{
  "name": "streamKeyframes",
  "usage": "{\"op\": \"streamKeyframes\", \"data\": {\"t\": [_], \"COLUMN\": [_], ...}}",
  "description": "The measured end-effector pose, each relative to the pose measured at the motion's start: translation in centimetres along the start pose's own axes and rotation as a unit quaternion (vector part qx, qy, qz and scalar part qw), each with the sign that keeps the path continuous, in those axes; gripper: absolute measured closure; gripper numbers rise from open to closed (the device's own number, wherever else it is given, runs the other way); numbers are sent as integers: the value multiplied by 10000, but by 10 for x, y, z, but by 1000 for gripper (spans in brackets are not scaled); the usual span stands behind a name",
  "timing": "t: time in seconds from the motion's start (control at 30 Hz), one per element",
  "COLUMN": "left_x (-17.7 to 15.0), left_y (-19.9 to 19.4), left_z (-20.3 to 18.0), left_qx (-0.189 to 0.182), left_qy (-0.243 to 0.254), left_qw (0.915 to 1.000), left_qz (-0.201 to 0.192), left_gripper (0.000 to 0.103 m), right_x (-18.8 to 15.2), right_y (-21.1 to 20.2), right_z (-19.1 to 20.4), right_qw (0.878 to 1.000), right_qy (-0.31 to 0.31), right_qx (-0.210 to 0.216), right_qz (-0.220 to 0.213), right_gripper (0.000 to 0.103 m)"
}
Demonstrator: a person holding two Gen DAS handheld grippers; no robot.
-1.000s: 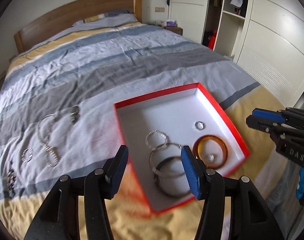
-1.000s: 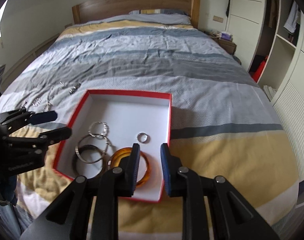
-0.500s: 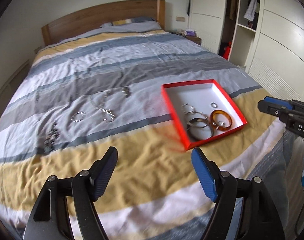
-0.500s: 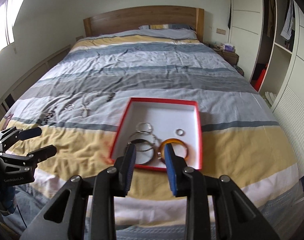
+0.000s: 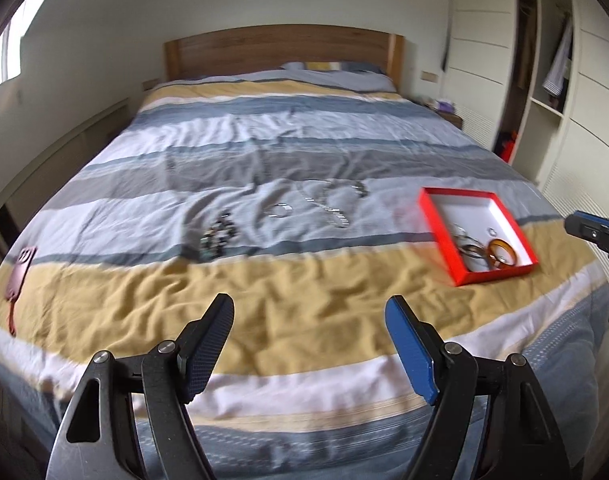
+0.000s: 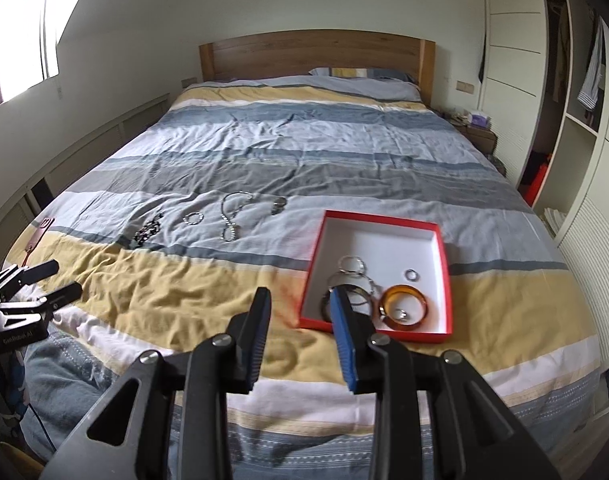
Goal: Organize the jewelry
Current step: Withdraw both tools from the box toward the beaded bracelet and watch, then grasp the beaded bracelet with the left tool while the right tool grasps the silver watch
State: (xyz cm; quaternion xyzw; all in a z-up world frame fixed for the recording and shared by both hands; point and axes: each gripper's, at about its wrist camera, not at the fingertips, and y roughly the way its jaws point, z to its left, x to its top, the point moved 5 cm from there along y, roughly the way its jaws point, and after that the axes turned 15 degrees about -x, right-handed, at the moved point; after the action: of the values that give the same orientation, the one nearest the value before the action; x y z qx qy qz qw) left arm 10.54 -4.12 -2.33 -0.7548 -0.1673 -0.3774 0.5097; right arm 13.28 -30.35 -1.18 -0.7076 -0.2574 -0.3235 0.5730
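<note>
A red box with a white inside [image 6: 424, 236] [image 5: 436, 220] lies on the bed near its foot. It holds an amber bangle [image 6: 404, 306] [image 5: 502, 255], silver hoops [image 6: 352, 266], a dark bangle and a small ring [image 6: 412, 275]. Loose on the cover lie a dark bead bracelet [image 6: 148, 232] [image 5: 218, 236], a small silver bracelet [image 6: 193, 218] [image 5: 278, 210], a silver chain [image 6: 232, 220] [image 5: 328, 208] and a clasp piece [image 6: 279, 205]. My left gripper [image 5: 310, 344] is open and empty above the foot of the bed. My right gripper [image 6: 300, 328] is open and empty, just left of the box.
The striped bed cover [image 6: 304, 160] fills both views, with a wooden headboard [image 6: 316, 54] behind. A pink tag on a cord [image 5: 20, 268] lies at the bed's left edge. White wardrobes [image 6: 516, 60] and a nightstand [image 6: 478, 130] stand to the right.
Both grippers have pulled back from the box to the foot of the bed. The left one swung left. The right gripper's jaws have widened. The jewelry has not moved.
</note>
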Motion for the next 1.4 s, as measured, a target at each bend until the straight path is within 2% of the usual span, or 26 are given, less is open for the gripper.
{"op": "streamKeyframes", "data": {"t": [0.3, 0.57, 0.73, 1.0, 1.37, 1.4], "left_x": [-17, -21, -18, -7, 37, 38], "left_y": [-16, 4, 25, 71, 157, 163], "left_z": [56, 91, 109, 138, 177, 179], "left_qx": [472, 721, 780, 678, 551, 554], "left_qy": [-416, -689, -761, -815, -623, -604], "left_qw": [9979, 9950, 9940, 9938, 9952, 9952], "left_qz": [-133, 3, 109, 325, 516, 533], "left_gripper": [26, 26, 26, 26, 26, 26], "right_x": [3, 3, 5, 15, 47, 51], "right_y": [9, 47, 79, 133, 214, 223], "right_z": [32, 45, 54, 81, 121, 123], "right_qw": [9996, 9989, 9980, 9958, 9936, 9936], "right_qy": [-193, -153, -96, -115, -226, -221], "right_qx": [200, 368, 459, 604, 641, 629], "right_qz": [26, 242, 427, 681, 903, 910], "right_gripper": [73, 73, 73, 73, 73, 70]}}
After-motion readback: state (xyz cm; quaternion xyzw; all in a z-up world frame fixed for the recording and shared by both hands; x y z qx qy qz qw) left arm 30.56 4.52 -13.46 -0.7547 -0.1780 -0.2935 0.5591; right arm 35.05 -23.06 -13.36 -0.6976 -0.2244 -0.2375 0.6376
